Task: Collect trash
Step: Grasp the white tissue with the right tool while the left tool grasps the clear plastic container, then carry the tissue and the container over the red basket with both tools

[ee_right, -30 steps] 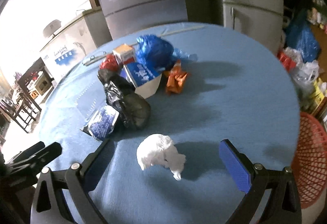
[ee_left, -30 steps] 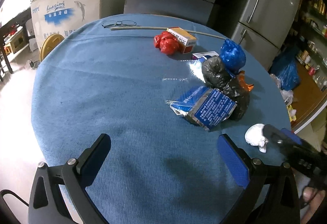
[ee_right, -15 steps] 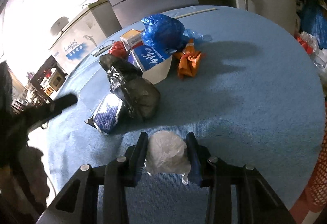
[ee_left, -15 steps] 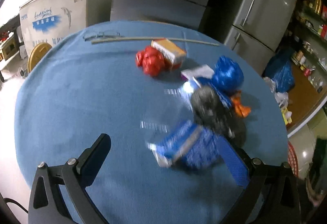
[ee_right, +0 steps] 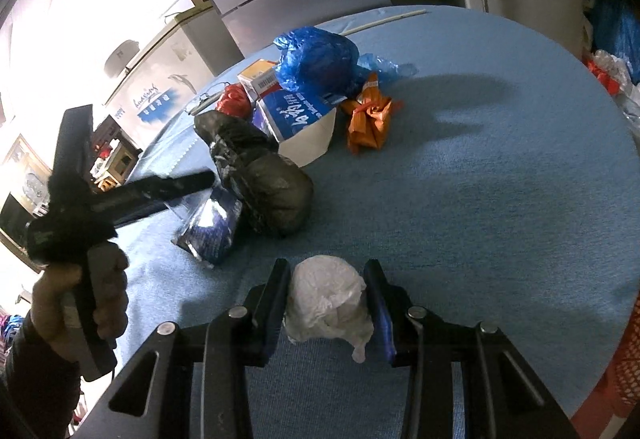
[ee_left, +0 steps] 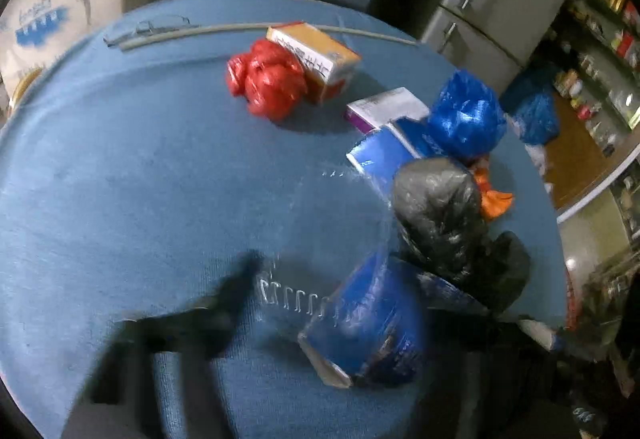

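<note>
My right gripper (ee_right: 326, 271) is shut on a white crumpled wad (ee_right: 324, 295), which rests low over the blue tablecloth (ee_right: 480, 179). In the blurred left wrist view, my left gripper (ee_left: 348, 291) straddles a blue foil packet (ee_left: 368, 323) and its jaws are closing. Its left finger still stands apart from the packet. From the right wrist view, a hand (ee_right: 80, 303) holds that gripper, with one of its fingers (ee_right: 176, 185) just above the packet (ee_right: 212, 227). A black bag (ee_left: 436, 215) lies right behind the packet.
More trash sits behind: a blue bag (ee_left: 464, 115), a red bag (ee_left: 268, 79), an orange box (ee_left: 316, 59), a blue-white carton (ee_right: 300, 119) and an orange wrapper (ee_right: 368, 119). A thin stick (ee_left: 200, 33) lies at the far edge. A red basket (ee_right: 624, 371) stands off the table's right side.
The right gripper shut on the white wad and has stayed put. The left gripper moved forward over the table to the blue packet, and its jaws have narrowed.
</note>
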